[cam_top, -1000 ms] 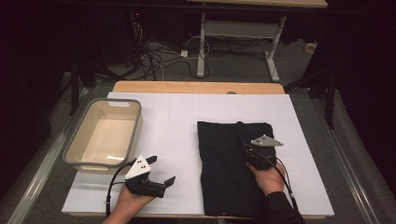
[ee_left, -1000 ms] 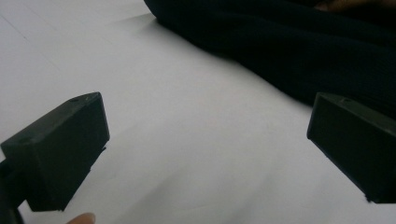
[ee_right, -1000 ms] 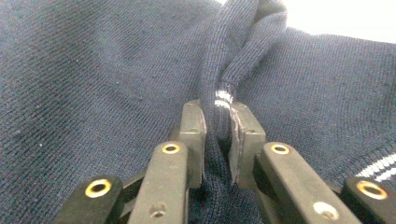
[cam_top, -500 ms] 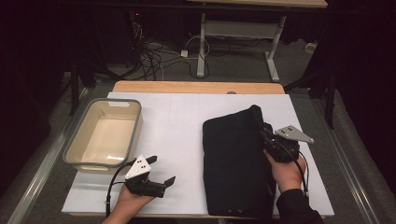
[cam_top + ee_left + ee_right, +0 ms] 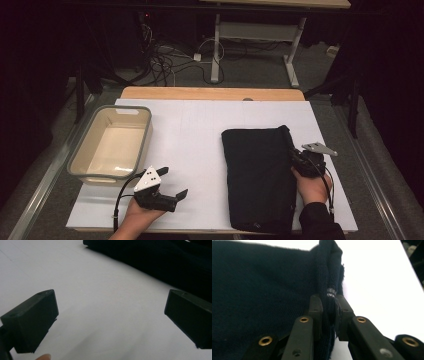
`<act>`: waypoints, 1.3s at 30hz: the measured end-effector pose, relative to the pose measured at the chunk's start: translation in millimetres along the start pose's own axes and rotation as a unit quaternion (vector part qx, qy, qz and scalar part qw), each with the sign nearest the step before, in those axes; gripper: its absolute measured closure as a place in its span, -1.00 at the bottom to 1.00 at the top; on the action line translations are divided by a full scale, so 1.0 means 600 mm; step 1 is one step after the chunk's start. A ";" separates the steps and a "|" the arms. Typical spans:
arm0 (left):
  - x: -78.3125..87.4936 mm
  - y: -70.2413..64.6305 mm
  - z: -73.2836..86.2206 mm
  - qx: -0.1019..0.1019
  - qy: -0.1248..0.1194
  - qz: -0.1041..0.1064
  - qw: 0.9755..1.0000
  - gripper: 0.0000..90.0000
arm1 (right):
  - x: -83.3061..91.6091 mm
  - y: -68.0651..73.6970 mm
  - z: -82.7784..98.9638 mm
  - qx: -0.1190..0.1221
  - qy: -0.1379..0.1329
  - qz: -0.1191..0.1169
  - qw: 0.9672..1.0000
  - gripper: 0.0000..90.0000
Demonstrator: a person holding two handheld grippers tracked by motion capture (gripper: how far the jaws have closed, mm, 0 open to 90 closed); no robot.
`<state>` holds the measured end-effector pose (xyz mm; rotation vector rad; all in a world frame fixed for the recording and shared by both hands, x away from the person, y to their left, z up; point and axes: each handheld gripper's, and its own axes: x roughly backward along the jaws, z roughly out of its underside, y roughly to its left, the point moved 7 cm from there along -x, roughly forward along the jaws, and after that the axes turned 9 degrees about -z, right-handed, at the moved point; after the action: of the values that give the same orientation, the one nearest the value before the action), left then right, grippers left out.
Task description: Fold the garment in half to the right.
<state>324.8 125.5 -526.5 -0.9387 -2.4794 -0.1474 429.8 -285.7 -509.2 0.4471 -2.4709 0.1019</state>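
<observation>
A dark navy knitted cloth (image 5: 257, 175) lies folded on the right half of the white table top (image 5: 200, 130). My right gripper (image 5: 299, 159) is at its right edge, shut on a raised fold of the cloth (image 5: 329, 292); a small label shows on the pinched edge. My left gripper (image 5: 172, 182) rests near the front left of the table, held by a hand, jaws wide open with nothing between them. In the left gripper view the cloth (image 5: 160, 260) lies ahead beyond bare table (image 5: 100, 315).
A grey-rimmed plastic tub (image 5: 111, 142) stands at the table's left. A wooden strip (image 5: 210, 93) runs along the far edge. Cables (image 5: 170, 60) and a metal frame (image 5: 250, 40) are on the floor beyond.
My right gripper has moved to the right, pulling the cloth's edge over with it, so the cloth is now folded narrower and further right. The left gripper has stayed still.
</observation>
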 end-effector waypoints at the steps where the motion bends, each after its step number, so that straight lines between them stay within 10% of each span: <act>1: 0.000 0.000 0.000 0.000 0.000 0.000 1.000 -1.00 | -0.002 -0.002 0.003 -0.004 -0.002 -0.001 1.000 0.76; 6: 0.001 0.000 0.000 0.003 -0.003 0.001 1.000 -1.00 | 0.004 0.000 -0.003 -0.015 -0.012 -0.012 1.000 0.30; 12: 0.001 0.000 0.000 0.003 -0.003 0.002 1.000 -1.00 | 0.077 0.026 0.011 0.006 -0.023 -0.043 0.999 0.11; 24: 0.000 0.000 0.000 0.001 -0.001 -0.001 1.000 -1.00 | 0.195 0.148 0.120 0.038 -0.044 -0.123 0.991 0.05; 30: -0.001 0.000 0.000 0.000 0.003 -0.002 1.000 -1.00 | 0.177 0.182 0.134 0.055 -0.016 -0.122 0.991 -0.02; 39: 0.000 0.000 0.000 -0.002 0.000 -0.002 1.000 -1.00 | 0.163 0.176 0.152 0.086 -0.006 -0.121 0.989 0.81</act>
<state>324.8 125.3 -526.7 -0.9343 -2.4816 -0.1530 268.7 -231.1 -521.5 0.8202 -2.4090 0.2141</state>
